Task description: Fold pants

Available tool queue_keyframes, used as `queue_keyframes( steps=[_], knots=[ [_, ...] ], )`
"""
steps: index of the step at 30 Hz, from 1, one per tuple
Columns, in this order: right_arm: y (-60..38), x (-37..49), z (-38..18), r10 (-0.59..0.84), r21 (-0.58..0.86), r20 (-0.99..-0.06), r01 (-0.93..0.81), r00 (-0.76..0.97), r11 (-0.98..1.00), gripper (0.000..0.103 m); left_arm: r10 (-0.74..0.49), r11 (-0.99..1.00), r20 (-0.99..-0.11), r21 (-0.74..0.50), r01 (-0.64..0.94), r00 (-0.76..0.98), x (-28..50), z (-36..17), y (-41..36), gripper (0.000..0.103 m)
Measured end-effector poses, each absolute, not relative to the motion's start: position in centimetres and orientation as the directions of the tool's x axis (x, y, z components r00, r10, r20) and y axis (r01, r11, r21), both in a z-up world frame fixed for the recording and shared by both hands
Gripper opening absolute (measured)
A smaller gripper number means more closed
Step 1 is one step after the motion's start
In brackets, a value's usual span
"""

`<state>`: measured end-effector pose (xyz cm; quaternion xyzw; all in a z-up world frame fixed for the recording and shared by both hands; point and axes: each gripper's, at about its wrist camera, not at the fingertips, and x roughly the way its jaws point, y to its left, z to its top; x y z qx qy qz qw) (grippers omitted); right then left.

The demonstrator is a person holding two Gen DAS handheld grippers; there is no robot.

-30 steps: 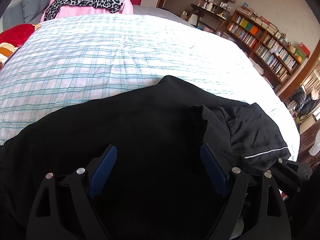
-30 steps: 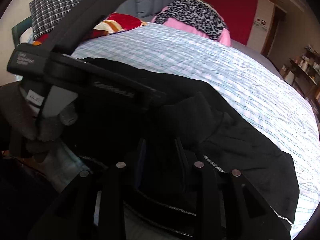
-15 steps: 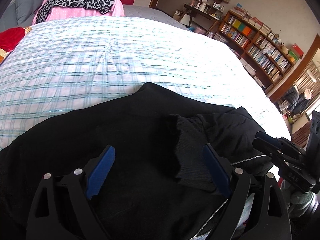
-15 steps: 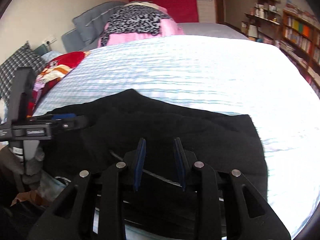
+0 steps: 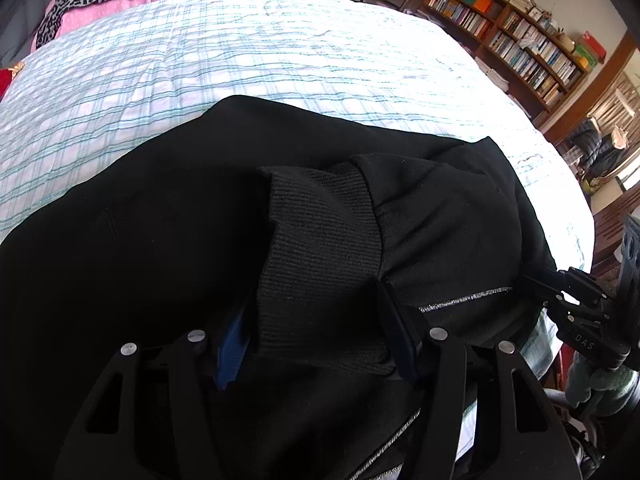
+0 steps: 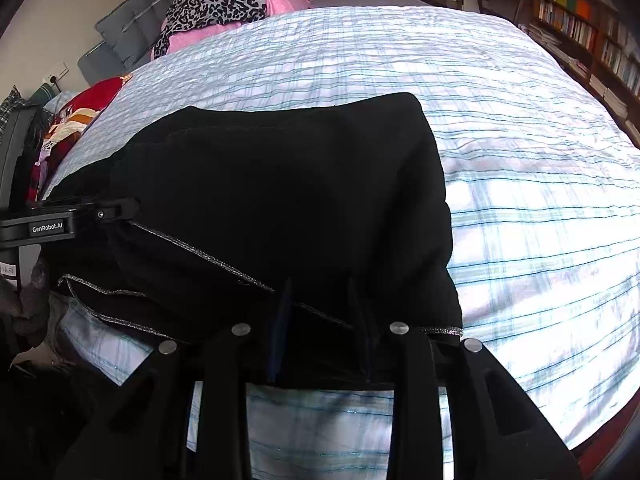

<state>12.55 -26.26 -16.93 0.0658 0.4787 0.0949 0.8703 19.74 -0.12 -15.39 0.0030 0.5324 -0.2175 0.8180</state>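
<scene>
Black pants point(image 5: 168, 240) lay bunched on the plaid bed point(image 5: 280, 52) at its near edge, ribbed cuff point(image 5: 320, 240) doubled back on top, likely mid-fold. Left gripper point(image 5: 316, 344) fingers were clamped on that cuff at 6 o'clock, probably to carry it over. Right gripper point(image 6: 320, 320) fingers pinched the silver-piped hem point(image 6: 440, 330) at 6 o'clock to keep the layers aligned.

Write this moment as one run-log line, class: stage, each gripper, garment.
stage: mid-fold | left gripper: closing around ribbed cuff | right gripper: shut on black pants edge | pants: doubled over on checked bedspread
</scene>
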Motion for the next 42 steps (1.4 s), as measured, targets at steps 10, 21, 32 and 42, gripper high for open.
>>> queue_keyframes(
  steps=[10,21,32,42],
  knots=[
    [-27.7,15.6,-13.3,0.236,0.236,-0.775,-0.078,0.586,0.969,0.031,-0.318,0.921,-0.877,-0.195,0.336,0.361,17.2,-15.0,1.3,0.062],
    [-27.1,15.9,-16.5,0.135,0.118,-0.827,-0.066,0.545,0.991,0.036,-0.274,0.939,-0.842,-0.129,0.319,0.465,17.8,-11.6,0.9,0.072],
    [-27.2,15.6,-17.0,0.125,0.107,-0.824,-0.065,0.553,0.992,0.037,-0.276,0.91,-0.829,-0.062,0.411,0.486,18.8,-12.0,-3.6,0.072],
    [-26.9,15.8,-17.1,0.119,0.098,-0.819,-0.069,0.561,0.993,0.037,-0.233,0.921,-0.866,-0.052,0.385,0.441,19.3,-15.6,-2.8,0.074]
  ],
)
